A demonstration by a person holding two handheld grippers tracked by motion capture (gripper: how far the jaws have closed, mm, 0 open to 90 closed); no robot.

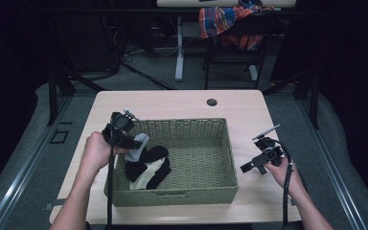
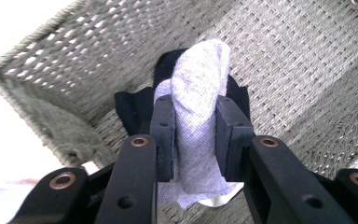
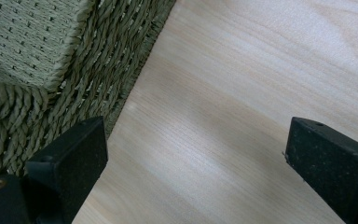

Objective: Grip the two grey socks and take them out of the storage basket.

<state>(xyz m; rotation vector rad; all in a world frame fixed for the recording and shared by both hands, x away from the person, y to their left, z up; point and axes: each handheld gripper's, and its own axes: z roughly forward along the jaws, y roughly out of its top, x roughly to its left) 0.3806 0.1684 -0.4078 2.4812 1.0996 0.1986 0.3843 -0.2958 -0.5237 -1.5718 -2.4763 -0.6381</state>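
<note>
A basket (image 1: 199, 143) sits at the middle of the bench (image 1: 182, 103); socks (image 1: 148, 167) lie in its left half, one sock (image 2: 196, 116) between the left claw's (image 2: 193, 135) pads, the right claw (image 1: 264, 139) over the bench to the basket's right.

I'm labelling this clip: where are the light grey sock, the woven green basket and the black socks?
Light grey sock (image 2: 198, 88): left gripper view, on its bulged fold above the pads.
Woven green basket (image 1: 175, 196): high view, on its near wall.
Black socks (image 1: 156, 153): high view, on the upper black sock.
</note>
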